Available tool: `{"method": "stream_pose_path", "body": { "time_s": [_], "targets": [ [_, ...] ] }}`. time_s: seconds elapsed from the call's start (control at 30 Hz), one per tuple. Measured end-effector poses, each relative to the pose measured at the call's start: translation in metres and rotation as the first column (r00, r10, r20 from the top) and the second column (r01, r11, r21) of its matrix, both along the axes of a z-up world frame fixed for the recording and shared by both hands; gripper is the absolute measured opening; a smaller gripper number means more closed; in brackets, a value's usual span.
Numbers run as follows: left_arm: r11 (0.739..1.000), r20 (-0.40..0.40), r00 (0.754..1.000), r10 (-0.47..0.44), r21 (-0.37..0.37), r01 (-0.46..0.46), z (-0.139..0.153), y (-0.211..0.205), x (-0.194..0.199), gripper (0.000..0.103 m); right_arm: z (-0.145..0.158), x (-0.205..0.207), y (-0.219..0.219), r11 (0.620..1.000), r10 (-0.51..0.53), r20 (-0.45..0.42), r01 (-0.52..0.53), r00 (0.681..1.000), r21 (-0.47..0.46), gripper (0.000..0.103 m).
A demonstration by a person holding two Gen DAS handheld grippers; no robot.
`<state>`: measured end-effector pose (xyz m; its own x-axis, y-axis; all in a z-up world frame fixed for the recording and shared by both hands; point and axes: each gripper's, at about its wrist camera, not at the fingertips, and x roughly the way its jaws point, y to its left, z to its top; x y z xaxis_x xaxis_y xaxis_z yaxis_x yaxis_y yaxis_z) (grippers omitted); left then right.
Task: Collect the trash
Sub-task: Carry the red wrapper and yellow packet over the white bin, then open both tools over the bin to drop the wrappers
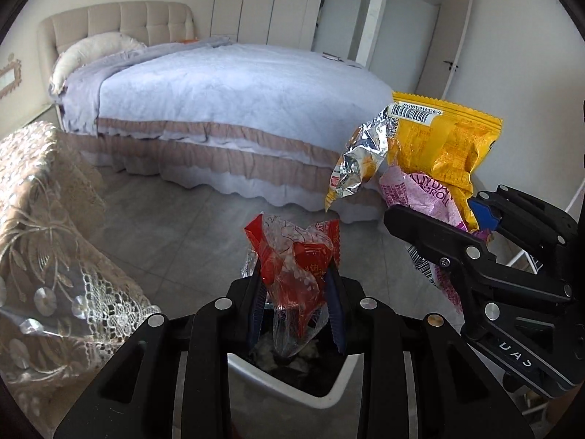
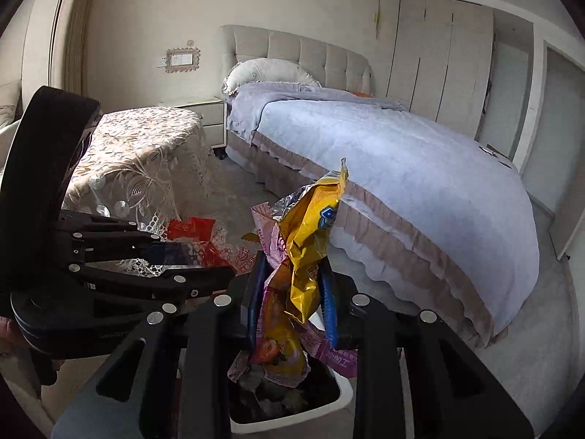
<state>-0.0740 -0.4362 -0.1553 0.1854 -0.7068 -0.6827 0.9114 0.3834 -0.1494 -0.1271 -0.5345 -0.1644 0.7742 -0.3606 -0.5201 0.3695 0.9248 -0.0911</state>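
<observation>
My left gripper (image 1: 297,285) is shut on a crumpled red and clear plastic wrapper (image 1: 296,267) and holds it over a white bin (image 1: 292,384) with a dark liner. My right gripper (image 2: 292,292) is shut on a bunch of wrappers, a yellow snack bag (image 2: 310,241) and a pink wrapper (image 2: 338,356), over the same bin (image 2: 336,402). The right gripper (image 1: 471,230) and its yellow bag (image 1: 442,146) show at the right in the left wrist view. The left gripper (image 2: 190,252) and its red wrapper (image 2: 193,228) show at the left in the right wrist view.
A bed (image 1: 226,102) with a lilac cover and a frilled skirt stands behind the bin. A table under a lace cloth (image 2: 142,157) stands to the left, with a white nightstand (image 2: 208,117) behind it. The floor (image 1: 175,219) is grey tile.
</observation>
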Motion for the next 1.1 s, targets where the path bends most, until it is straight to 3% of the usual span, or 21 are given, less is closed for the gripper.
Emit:
{"method": "stream_pose_path", "body": {
  "time_s": [0.23, 0.27, 0.3, 0.37, 0.4, 0.5, 0.67, 0.83, 1.03, 1.1],
  "targets": [
    [0.996, -0.036, 0.999, -0.039, 0.082, 0.042, -0.027, -0.026, -0.001, 0.03, -0.022, 0.007, -0.024, 0.999, -0.034, -0.027, 0.035, 0.999, 0.04, 0.028],
    [0.994, -0.047, 0.998, -0.037, 0.097, 0.042, -0.033, -0.029, 0.0, 0.034, -0.025, 0.006, -0.027, 0.998, -0.04, -0.031, 0.041, 0.999, 0.047, 0.028],
    [0.994, -0.07, 0.997, -0.034, 0.104, 0.041, -0.038, -0.033, 0.003, 0.04, -0.028, 0.007, -0.03, 0.998, -0.044, -0.038, 0.046, 0.998, 0.053, 0.028],
    [0.991, -0.105, 0.994, -0.011, 0.133, 0.025, -0.05, -0.038, 0.009, 0.088, -0.032, 0.004, -0.036, 0.996, -0.061, -0.042, 0.064, 0.997, 0.06, 0.028],
    [0.989, -0.117, 0.993, 0.002, 0.144, 0.015, -0.056, -0.041, 0.012, 0.095, -0.034, 0.003, -0.04, 0.995, -0.066, -0.044, 0.069, 0.997, 0.072, 0.028],
    [0.985, -0.16, 0.987, 0.029, 0.175, 0.0, -0.068, -0.043, 0.02, 0.096, -0.044, -0.003, -0.05, 0.991, -0.083, -0.059, 0.088, 0.995, 0.096, 0.028],
    [0.976, -0.063, 0.993, 0.104, 0.2, -0.089, -0.063, -0.036, 0.03, 0.098, -0.051, 0.0, -0.057, 0.989, -0.083, -0.055, 0.089, 0.995, 0.116, 0.028],
    [0.971, 0.043, 0.982, 0.185, 0.144, -0.189, -0.038, -0.025, 0.04, 0.098, -0.061, 0.008, -0.058, 0.99, -0.05, -0.062, 0.058, 0.997, 0.132, 0.028],
    [0.967, 0.078, 0.972, 0.221, 0.112, -0.229, -0.028, -0.019, 0.049, 0.098, -0.079, 0.021, -0.047, 0.987, 0.002, -0.102, 0.014, 0.995, 0.157, 0.028],
    [0.966, 0.07, 0.971, 0.227, 0.112, -0.234, -0.028, -0.017, 0.051, 0.098, -0.086, 0.025, -0.042, 0.988, 0.017, -0.123, 0.002, 0.992, 0.157, 0.034]
  ]
}}
